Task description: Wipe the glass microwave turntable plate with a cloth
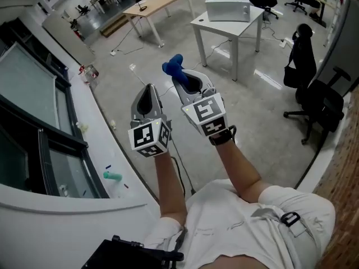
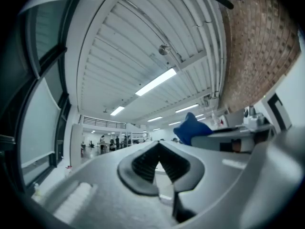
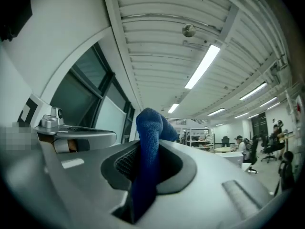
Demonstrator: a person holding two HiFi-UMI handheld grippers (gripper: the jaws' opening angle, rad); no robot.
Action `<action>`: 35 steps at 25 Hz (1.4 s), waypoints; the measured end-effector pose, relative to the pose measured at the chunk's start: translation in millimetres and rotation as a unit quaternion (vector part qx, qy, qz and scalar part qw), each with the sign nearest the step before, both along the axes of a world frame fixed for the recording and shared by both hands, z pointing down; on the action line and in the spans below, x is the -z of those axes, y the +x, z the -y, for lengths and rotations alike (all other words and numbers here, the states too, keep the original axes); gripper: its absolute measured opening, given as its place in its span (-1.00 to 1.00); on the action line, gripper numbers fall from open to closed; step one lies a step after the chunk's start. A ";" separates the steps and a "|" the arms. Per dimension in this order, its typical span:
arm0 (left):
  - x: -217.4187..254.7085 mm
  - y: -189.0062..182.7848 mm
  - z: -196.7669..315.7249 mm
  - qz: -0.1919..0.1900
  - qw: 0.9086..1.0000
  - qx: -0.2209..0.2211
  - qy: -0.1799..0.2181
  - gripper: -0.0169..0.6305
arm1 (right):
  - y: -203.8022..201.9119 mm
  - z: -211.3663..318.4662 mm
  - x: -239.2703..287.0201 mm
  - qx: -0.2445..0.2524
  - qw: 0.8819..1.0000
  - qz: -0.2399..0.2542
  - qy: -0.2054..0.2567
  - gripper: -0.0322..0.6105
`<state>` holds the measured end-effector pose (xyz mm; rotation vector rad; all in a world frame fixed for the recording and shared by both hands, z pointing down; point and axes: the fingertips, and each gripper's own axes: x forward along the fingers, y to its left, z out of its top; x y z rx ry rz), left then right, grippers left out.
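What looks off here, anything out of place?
No glass turntable plate is in view. Both grippers aim up toward the ceiling: the right gripper clamps the blue cloth, the left gripper is shut and empty. The microwave sits on a distant table.

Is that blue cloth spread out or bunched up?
Bunched up: the right claw pinches the blue cloth, a wad sticking out past it.

White-glaring ceiling strip lights (image 2: 156, 81) above and beyond the jaws give bright, even light. Both gripper views bulge fisheye-fashion, with black corners. The jaws and the cloth (image 3: 147, 147) between the right pair are soft-focused; the room beyond is sharper.
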<state>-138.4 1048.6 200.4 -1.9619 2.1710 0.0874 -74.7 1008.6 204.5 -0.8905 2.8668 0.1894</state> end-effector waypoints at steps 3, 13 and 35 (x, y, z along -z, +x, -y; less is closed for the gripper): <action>-6.9 52.8 40.4 -0.008 0.998 -0.056 -0.007 -0.95 | 58.2 33.2 -7.4 -0.059 0.998 -0.002 -0.010 -0.71; -32.5 175.5 105.7 -0.020 0.982 -0.183 -0.029 -0.95 | 192.7 82.5 -31.5 -0.193 0.981 -0.005 -0.036 -0.71; -32.0 148.4 183.7 -0.032 0.960 -0.278 -0.030 -0.95 | 164.0 125.5 -43.4 -0.298 0.953 -0.041 -0.049 -0.71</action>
